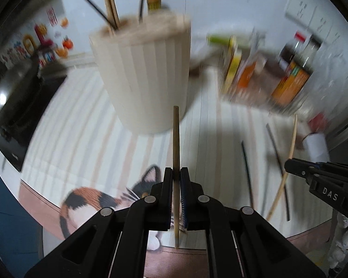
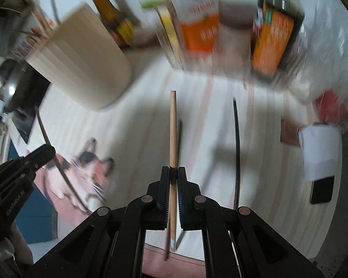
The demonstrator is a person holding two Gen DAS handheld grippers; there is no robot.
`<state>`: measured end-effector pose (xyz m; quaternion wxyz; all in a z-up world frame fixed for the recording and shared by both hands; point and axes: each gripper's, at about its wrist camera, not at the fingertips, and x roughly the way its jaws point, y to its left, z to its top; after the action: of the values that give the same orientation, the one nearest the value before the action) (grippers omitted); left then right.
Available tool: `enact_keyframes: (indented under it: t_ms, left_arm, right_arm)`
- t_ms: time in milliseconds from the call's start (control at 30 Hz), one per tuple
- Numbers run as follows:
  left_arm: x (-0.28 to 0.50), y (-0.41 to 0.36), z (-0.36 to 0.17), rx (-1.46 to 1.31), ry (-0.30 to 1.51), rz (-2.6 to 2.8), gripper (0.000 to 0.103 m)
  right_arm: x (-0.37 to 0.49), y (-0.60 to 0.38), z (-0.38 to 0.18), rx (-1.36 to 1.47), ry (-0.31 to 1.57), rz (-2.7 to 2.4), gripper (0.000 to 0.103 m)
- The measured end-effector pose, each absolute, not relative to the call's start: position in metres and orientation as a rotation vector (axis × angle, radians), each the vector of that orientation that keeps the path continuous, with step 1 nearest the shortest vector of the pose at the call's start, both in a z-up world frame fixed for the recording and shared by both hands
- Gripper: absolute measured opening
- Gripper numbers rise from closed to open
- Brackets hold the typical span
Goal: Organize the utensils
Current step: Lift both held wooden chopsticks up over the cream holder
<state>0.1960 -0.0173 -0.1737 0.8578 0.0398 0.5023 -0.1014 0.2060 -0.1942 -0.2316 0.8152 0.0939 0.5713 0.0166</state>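
Observation:
My left gripper (image 1: 176, 173) is shut on a brown wooden chopstick (image 1: 175, 139) that points toward the cream ribbed holder (image 1: 143, 74). The holder has several chopsticks (image 1: 110, 4) standing in it. My right gripper (image 2: 173, 172) is shut on a light wooden chopstick (image 2: 173, 127); the holder (image 2: 81, 58) is up to its left. In the left wrist view the right gripper (image 1: 322, 180) shows at the right edge, holding the pale chopstick (image 1: 290, 157). Two black chopsticks (image 1: 277, 155) lie on the striped mat (image 1: 81, 139). A black chopstick (image 2: 237, 143) lies on the mat in the right wrist view.
Sauce bottles and boxes (image 1: 287, 78) stand at the back right. A metal pot (image 1: 9, 92) sits on a black hob at the left. A white cup (image 2: 320, 148) and a dark phone (image 2: 321, 190) sit at the right. The left gripper (image 2: 23, 169) is at the left edge.

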Motion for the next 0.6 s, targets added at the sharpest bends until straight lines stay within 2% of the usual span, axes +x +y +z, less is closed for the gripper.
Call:
enact_keyframes:
  t_ms: [300, 467, 600]
  left_arm:
    - [0.199, 0.008, -0.057, -0.014, 0.789, -0.215, 0.003]
    - [0.22, 0.032, 0.022, -0.086, 0.672, -0.221, 0.003]
    - [0.249, 0.047, 0.062, -0.093, 0.606, -0.19, 0.003]
  right_arm:
    - [0.224, -0.185, -0.102, 0.203, 0.881, 0.127, 0.006]
    - [0.255, -0.175, -0.018, 0.22, 0.736, 0.208, 0.006]
    - [0.291, -0.159, 0.033, 0.219, 0.65, 0.241, 0.006]
